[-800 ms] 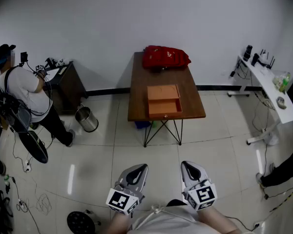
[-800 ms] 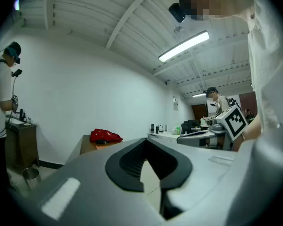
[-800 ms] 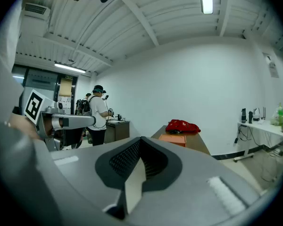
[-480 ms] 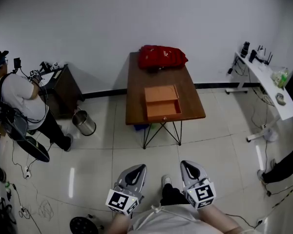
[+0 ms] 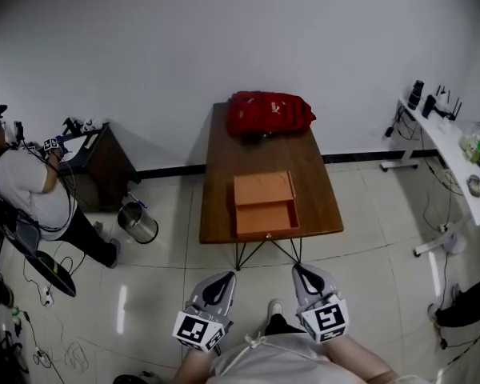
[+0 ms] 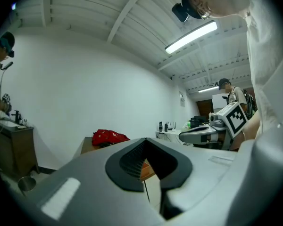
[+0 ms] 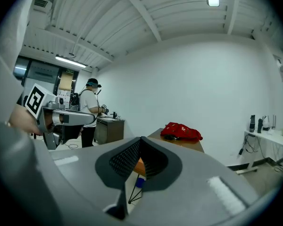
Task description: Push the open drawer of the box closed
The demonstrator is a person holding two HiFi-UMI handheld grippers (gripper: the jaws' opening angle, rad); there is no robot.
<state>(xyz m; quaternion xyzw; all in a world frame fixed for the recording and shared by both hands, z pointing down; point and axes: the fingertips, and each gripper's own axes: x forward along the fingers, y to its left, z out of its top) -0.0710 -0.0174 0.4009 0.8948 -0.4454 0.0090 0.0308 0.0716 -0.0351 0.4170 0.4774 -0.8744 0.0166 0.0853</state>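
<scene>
Left gripper (image 5: 222, 280): bottom centre-left of the head view, jaws pressed together at the tips, nothing between them.
Box (image 5: 263, 188): orange, centre of the frame, on the near end of the brown table (image 5: 221, 184).
Drawer (image 5: 266, 218): pulled out of the box towards the lower edge of the frame, its front near the table's near edge.
Right gripper (image 5: 302, 272): bottom centre-right, jaws likewise closed on nothing.
Direction: the drawer lies straight up the frame from both grippers, well apart from them, with bare floor between.
Axis: the drawer slides along the table's length, so the push probably runs up the frame.
Nearer hand: roughly equal, the right perhaps slightly closer.
Count: two grippers, one box, one drawer, one table, one red bag (image 5: 270, 112) at the far end.
</scene>
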